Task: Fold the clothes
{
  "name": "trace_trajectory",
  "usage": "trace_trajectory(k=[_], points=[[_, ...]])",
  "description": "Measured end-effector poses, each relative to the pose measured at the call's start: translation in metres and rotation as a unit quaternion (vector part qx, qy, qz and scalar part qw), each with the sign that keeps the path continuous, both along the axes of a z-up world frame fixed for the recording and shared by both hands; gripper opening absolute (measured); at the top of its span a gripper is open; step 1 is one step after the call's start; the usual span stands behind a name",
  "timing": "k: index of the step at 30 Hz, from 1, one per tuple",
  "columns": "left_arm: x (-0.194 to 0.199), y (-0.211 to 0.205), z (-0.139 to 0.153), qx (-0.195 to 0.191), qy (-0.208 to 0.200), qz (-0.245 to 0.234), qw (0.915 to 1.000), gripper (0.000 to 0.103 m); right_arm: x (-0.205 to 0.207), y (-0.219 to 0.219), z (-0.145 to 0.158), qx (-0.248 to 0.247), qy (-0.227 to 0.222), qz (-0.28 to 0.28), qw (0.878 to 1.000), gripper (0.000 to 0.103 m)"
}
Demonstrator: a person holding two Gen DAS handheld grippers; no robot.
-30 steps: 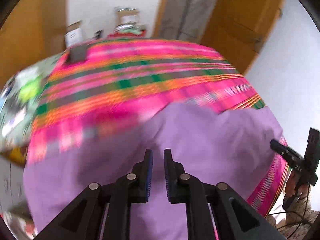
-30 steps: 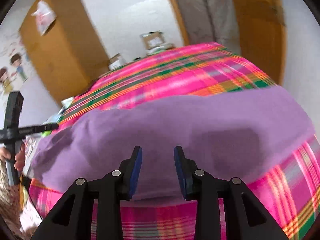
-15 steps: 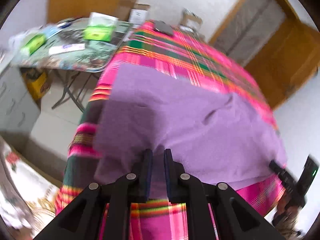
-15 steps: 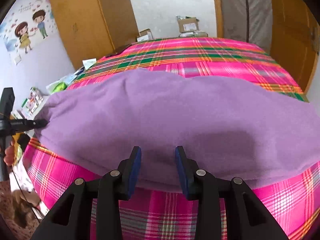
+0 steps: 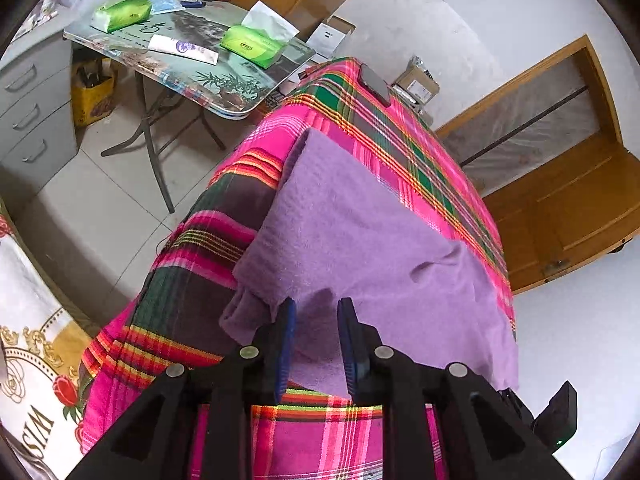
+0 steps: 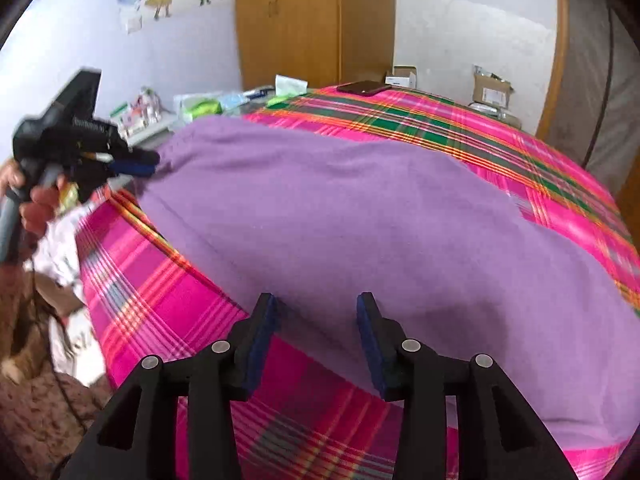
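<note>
On the plaid bed (image 5: pixel 400 148), left gripper (image 5: pixel 314 308) has released the purple garment (image 5: pixel 360 240).

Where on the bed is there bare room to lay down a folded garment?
The plaid bedspread lies bare beyond the purple garment, between its far edge and the dark phone at the far end. A narrower strip runs along the near edge. The side table is crowded with tissue packs.
</note>
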State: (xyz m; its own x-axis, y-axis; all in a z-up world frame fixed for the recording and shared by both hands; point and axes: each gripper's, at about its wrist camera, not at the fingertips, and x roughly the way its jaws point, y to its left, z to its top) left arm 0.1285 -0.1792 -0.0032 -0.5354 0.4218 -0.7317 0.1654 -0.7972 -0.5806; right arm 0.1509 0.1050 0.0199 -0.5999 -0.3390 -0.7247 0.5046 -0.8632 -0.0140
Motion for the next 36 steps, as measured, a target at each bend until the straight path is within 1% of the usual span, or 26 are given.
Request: trace_trajectory(k=[2,7,9,10,11,12,14,20,25,30,32,34,35,36], points=[[0.000,0.001,0.000,-0.003,0.000,0.000,1.0000,0.022,-0.003,-0.004,-0.002,0.007,-0.001,-0.003,1.000,0.044],[0.000,-0.002,-0.003,0.005,0.000,0.002,1.0000,0.021,-0.006,-0.007,-0.001,0.000,-0.001,-0.006,1.000,0.044],[-0.001,-0.003,-0.004,0.004,0.001,0.002,1.0000,0.021,-0.007,-0.008,0.000,-0.001,0.000,-0.007,1.000,0.040],[-0.001,-0.003,-0.004,0.004,0.001,0.002,1.0000,0.020,-0.007,-0.009,0.000,-0.003,0.000,-0.006,1.000,0.030],[-0.001,-0.003,-0.004,0.003,0.001,0.001,1.0000,0.020,-0.006,-0.009,0.001,-0.004,0.001,-0.004,1.000,0.015],[0.000,-0.003,-0.003,0.004,0.000,0.001,1.0000,0.020,-0.005,-0.008,0.003,-0.006,0.003,-0.003,1.000,0.010],[0.001,-0.003,-0.002,0.003,0.001,0.002,1.0000,0.019,-0.004,-0.008,0.006,-0.008,0.007,-0.001,1.000,0.005],[0.005,-0.003,0.000,-0.002,0.003,0.005,1.0000,0.017,0.007,-0.005,0.021,-0.022,0.021,0.010,0.999,0.003],[0.007,-0.005,-0.003,0.002,0.002,0.007,1.0000,0.017,0.008,-0.007,0.011,-0.014,0.002,0.013,1.000,0.003],[0.017,-0.013,0.002,0.000,0.005,0.029,0.9996,0.017,0.008,-0.009,0.002,-0.007,-0.014,0.016,1.000,0.003],[0.021,-0.016,0.004,-0.002,0.006,0.038,0.9992,0.017,0.008,-0.010,0.005,-0.004,-0.013,0.018,1.000,0.006],[0.026,-0.020,0.006,-0.004,0.007,0.048,0.9988,0.020,0.009,-0.010,0.010,-0.008,-0.017,0.019,1.000,0.009],[0.028,-0.021,0.007,-0.005,0.008,0.053,0.9986,0.022,0.009,-0.010,0.013,-0.017,-0.015,0.020,1.000,0.012],[0.030,-0.024,0.007,0.000,0.008,0.058,0.9983,0.024,0.010,-0.009,0.017,-0.025,-0.012,0.021,0.999,0.012]])
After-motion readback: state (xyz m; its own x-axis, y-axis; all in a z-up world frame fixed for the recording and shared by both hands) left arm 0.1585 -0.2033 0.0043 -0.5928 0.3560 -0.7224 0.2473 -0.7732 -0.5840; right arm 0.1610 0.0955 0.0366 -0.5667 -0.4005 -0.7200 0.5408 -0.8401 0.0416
